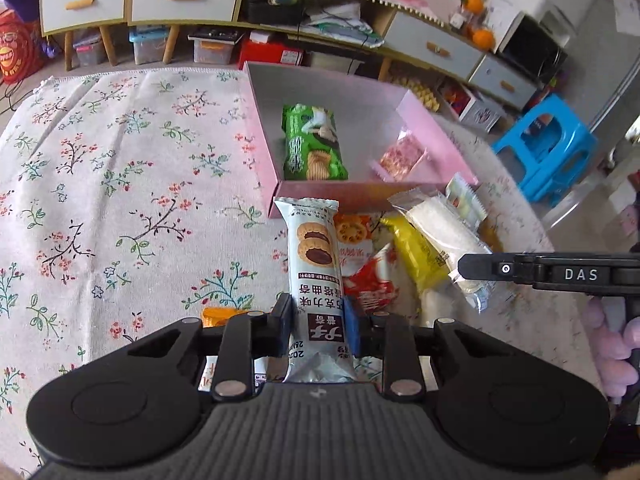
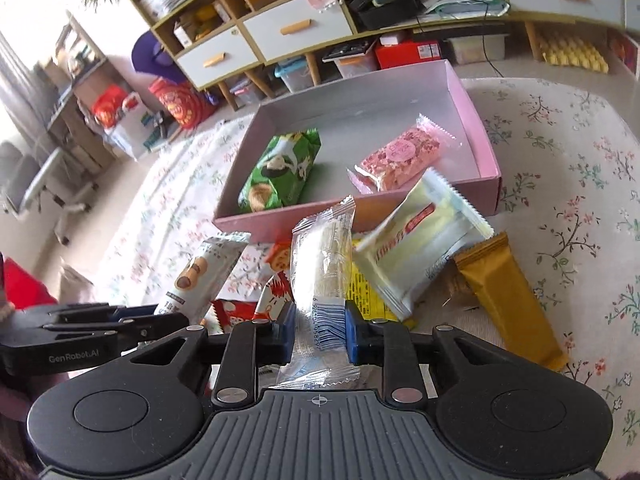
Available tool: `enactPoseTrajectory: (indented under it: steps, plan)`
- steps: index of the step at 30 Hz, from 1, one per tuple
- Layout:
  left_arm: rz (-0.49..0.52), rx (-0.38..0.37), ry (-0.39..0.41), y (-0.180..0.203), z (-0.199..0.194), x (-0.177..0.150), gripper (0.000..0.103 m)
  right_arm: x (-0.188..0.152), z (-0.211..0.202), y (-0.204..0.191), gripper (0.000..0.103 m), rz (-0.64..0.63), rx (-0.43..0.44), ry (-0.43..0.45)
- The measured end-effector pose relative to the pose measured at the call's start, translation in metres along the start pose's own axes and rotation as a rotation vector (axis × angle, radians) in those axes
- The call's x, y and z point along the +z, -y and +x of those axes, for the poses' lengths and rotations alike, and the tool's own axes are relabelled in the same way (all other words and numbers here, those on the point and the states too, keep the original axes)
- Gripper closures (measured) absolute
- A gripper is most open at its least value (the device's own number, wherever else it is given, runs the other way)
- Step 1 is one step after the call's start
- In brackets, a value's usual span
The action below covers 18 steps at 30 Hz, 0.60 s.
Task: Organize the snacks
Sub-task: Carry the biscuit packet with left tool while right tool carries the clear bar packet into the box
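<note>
While a floral cloth [image 1: 120, 184] covers the surface, the left gripper [image 1: 318, 328] fingers clamp a pale cookie packet [image 1: 314, 264] and the right gripper [image 2: 318, 332] fingers clamp a clear wafer packet [image 2: 324, 276], both just before the pink box [image 2: 476, 128]; drawer cabinets [image 2: 276, 36] and a blue stool [image 1: 552, 148] stand behind.

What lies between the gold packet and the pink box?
A pale green packet, leaning over the pink box's near wall above the gold packet; right wrist view.
</note>
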<state>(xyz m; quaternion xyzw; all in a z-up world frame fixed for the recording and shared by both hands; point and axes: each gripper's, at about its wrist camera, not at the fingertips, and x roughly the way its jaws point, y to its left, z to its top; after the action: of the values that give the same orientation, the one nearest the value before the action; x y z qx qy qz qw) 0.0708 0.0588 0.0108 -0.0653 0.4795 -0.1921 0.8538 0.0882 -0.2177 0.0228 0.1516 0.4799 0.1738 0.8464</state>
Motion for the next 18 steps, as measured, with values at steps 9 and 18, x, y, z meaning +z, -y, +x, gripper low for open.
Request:
enactPoseTrajectory:
  steps: [9, 18]
  plan:
    - [-0.026, -0.034, 0.081, 0.005, -0.012, 0.013, 0.079, 0.019, -0.016, 0.008, 0.08, 0.082, 0.033, 0.066]
    - [-0.059, -0.035, 0.118, 0.017, 0.004, 0.037, 0.079, 0.041, -0.015, 0.022, 0.08, 0.172, 0.02, 0.126]
